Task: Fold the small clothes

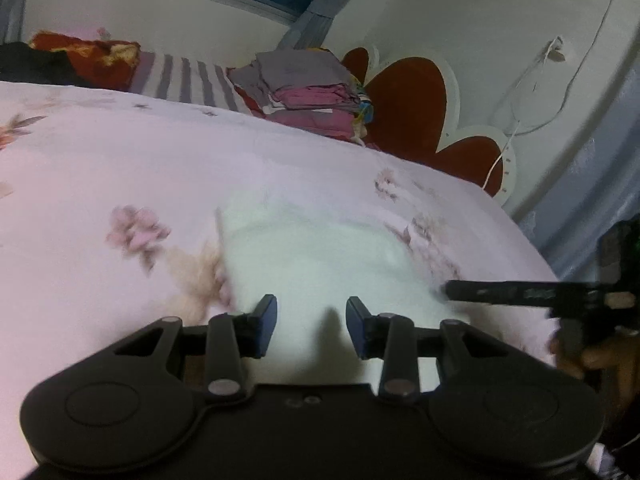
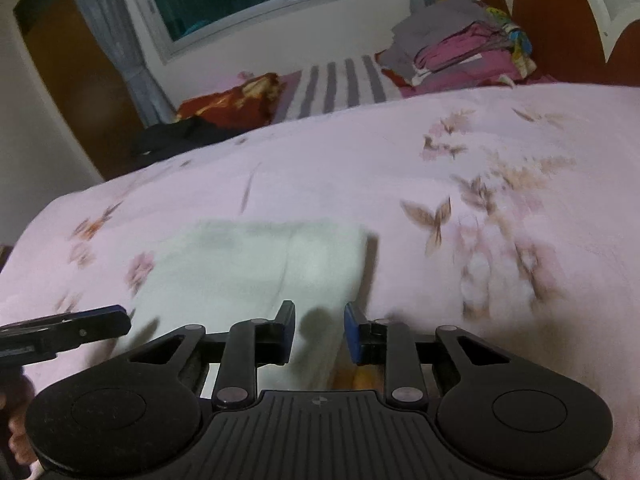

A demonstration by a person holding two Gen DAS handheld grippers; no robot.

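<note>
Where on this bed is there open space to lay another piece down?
Open bedspread runs between the white cloth and the striped pillow, also right of the cloth. Crowded: the folded stack by the headboard, and the near edge with both grippers.

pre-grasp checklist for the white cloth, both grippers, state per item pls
1. Left gripper jaws open, nothing between them: ok.
2. Right gripper jaws open, nothing between them: ok.
3. White cloth lies flat on the pink floral bedspread: ok.
4. Each gripper sits at the cloth's near edge: ok.
5. Contact with the fabric: cannot tell, frames blurred.
6. Folded clothes stack is far from the cloth: ok.
</note>
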